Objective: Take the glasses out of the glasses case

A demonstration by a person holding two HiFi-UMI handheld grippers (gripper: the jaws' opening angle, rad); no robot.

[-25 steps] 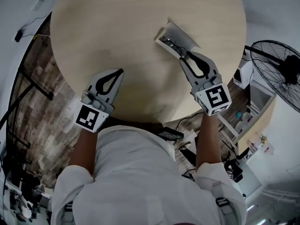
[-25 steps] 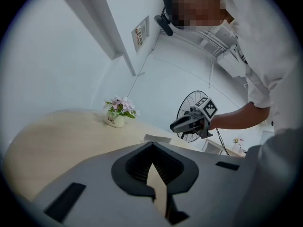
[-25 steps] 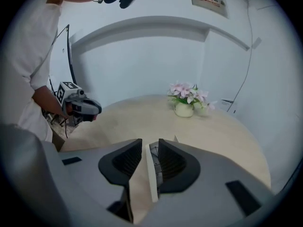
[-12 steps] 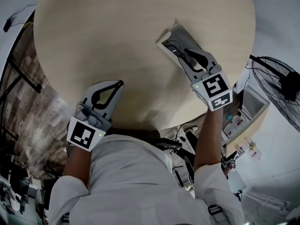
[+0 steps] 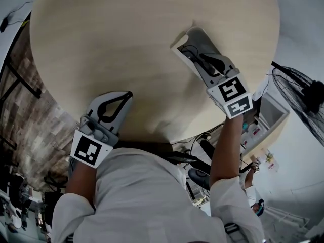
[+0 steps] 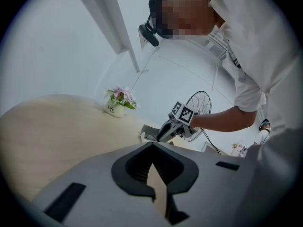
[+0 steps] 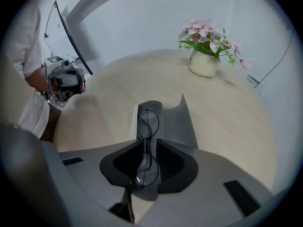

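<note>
The grey glasses case (image 5: 196, 37) lies open at the table's right side, lid (image 7: 179, 122) folded back. Thin round wire glasses (image 7: 149, 122) lie lengthwise in the tray. My right gripper (image 5: 200, 57) is down over the case. In the right gripper view its jaws (image 7: 148, 143) stand narrow at either side of the bridge, shut on the glasses, which still rest in the case. My left gripper (image 5: 128, 94) lies low near the table's front edge, shut and empty (image 6: 151, 146). The left gripper view shows the right gripper (image 6: 160, 136) at the case.
The round beige table (image 5: 126, 39) carries a small white pot of pink flowers (image 7: 203, 63) at its far side (image 6: 116, 109). A standing fan (image 5: 306, 92) and shelves are off the table's right edge. The person's white-sleeved body fills the near side.
The right gripper has moved forward from the case's near end to over the case, its jaws now around the glasses. The left gripper has hardly moved.
</note>
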